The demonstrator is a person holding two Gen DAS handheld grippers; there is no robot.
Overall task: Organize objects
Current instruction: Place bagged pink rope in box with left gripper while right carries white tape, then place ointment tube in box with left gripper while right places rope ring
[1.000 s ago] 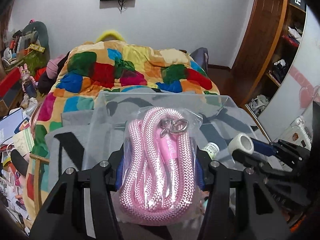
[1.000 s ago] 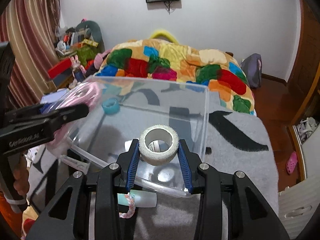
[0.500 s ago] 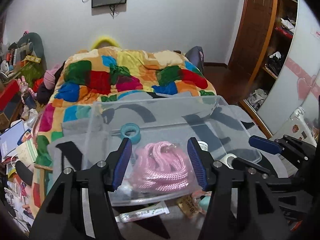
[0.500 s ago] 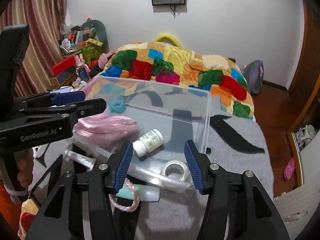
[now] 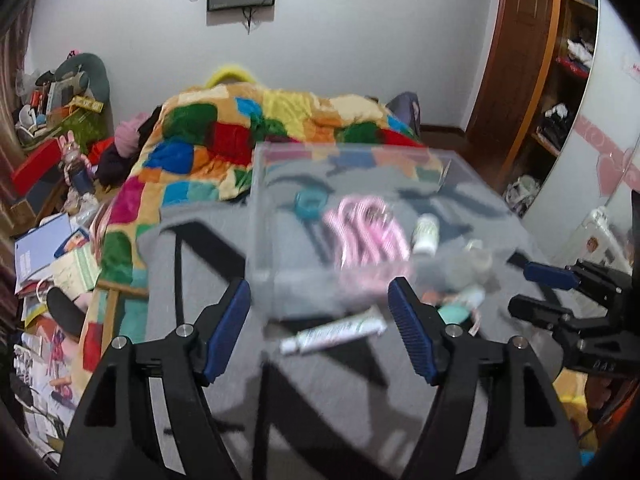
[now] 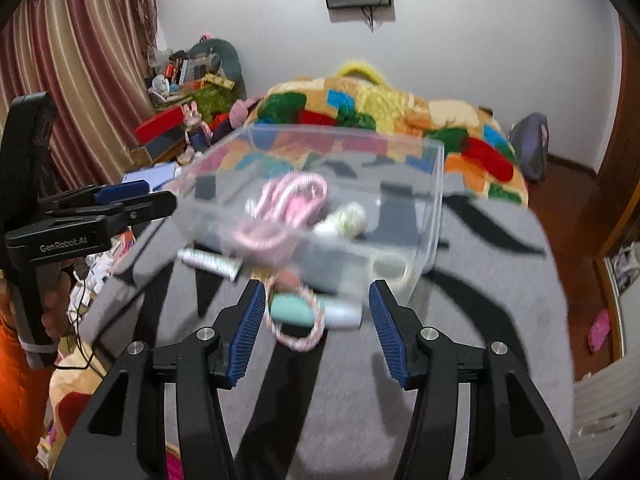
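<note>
A clear plastic bin (image 5: 264, 216) (image 6: 434, 216) stands on the grey patterned cloth. Inside lie a bagged pink rope (image 5: 366, 236) (image 6: 286, 204), a teal tape ring (image 5: 310, 202), a small white bottle (image 5: 425, 234) (image 6: 344, 220) and a white tape roll (image 6: 390, 266). In front of the bin lie a white tube (image 5: 334, 334) (image 6: 210, 262) and a mint item with a pink-white cord loop (image 6: 294, 314) (image 5: 460, 306). My left gripper (image 5: 320, 334) is open and empty, short of the bin. My right gripper (image 6: 318, 330) is open and empty above the mint item.
A bed with a patchwork quilt (image 5: 256, 136) lies beyond the bin. Cluttered shelves and boxes (image 5: 48, 128) stand at the left, a wooden wardrobe (image 5: 560, 80) at the right. The cloth's right edge drops to a wooden floor (image 6: 580, 216).
Both grippers let go of their loads, opened and pulled back from the bin. The pink rope and the tape roll now lie inside it.
</note>
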